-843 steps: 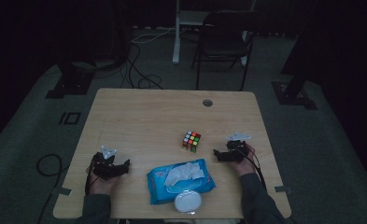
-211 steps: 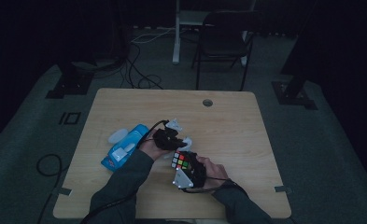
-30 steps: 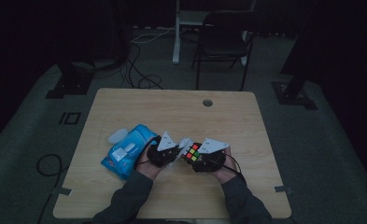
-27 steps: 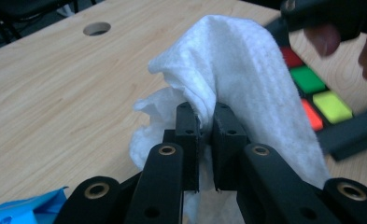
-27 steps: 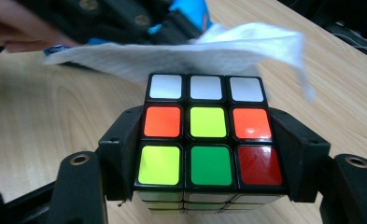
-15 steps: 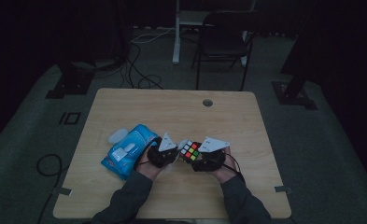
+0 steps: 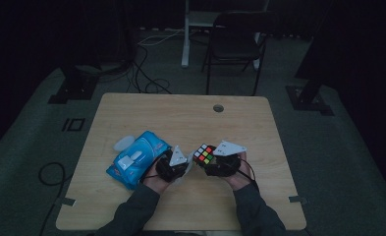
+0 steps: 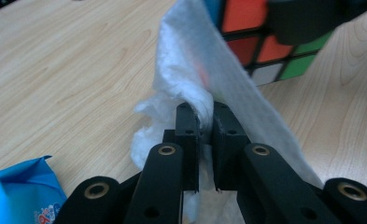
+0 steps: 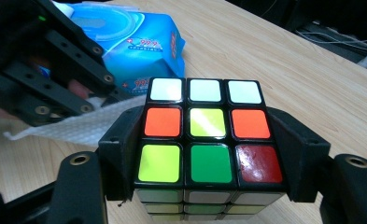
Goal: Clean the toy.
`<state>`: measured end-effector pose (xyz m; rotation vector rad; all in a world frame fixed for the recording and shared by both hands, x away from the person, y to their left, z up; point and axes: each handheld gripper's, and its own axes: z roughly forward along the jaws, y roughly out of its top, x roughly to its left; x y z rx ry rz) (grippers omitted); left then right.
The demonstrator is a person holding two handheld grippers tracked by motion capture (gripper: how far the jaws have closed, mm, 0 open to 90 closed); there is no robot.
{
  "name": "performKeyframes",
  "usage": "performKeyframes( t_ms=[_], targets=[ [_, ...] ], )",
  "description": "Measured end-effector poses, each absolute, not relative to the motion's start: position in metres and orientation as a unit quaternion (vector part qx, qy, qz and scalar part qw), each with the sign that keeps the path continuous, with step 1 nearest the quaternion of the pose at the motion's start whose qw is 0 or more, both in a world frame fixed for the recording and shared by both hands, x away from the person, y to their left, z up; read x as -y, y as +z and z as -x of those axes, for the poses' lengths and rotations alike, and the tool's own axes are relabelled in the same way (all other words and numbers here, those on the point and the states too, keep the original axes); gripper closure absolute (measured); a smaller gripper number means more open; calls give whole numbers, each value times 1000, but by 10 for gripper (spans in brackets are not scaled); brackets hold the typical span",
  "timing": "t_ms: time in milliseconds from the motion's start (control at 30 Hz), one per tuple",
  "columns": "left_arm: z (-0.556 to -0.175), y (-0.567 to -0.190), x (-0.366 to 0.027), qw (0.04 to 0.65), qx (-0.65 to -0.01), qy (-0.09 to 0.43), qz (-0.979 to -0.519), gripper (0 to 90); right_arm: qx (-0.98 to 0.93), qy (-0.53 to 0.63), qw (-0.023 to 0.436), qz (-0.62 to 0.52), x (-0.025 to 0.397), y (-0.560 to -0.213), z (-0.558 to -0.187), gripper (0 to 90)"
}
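The right gripper [image 7: 215, 164] holds the multicoloured plastic puzzle cube [image 7: 204, 154] above the pale wooden bench [image 7: 180, 113], its jaws closed flat on two opposite sides. The left gripper [image 7: 173, 169] sits at the cube's 9 o'clock, jaws pinched tight on a white, crumpled wet wipe [image 8: 209, 74]. The wipe drapes against the cube's near face, so wiping turns on pressing toward 3 o'clock. The blue wipes pack [image 7: 136, 158] lies farther out at 9 o'clock.

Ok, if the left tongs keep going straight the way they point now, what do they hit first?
Most likely the puzzle cube. The left tongs are shut on a white wipe, whose sheet already lies against the cube's side right ahead, where the right tongs clamp it. How big the gap is stays unclear.
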<state>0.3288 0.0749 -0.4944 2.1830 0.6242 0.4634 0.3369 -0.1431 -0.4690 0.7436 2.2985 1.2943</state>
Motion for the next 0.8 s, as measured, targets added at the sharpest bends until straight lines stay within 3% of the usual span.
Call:
performKeyframes(
  t_ms=[600,800],
  targets=[
    [-313,-472,-73,430,-220,200,-853,841,-831,446,200,-266,138,-475,-336,340],
    [-315,-471,-77,448,-227,182,-845,841,-832,445,198,-267,139,-474,-336,339]
  ],
)
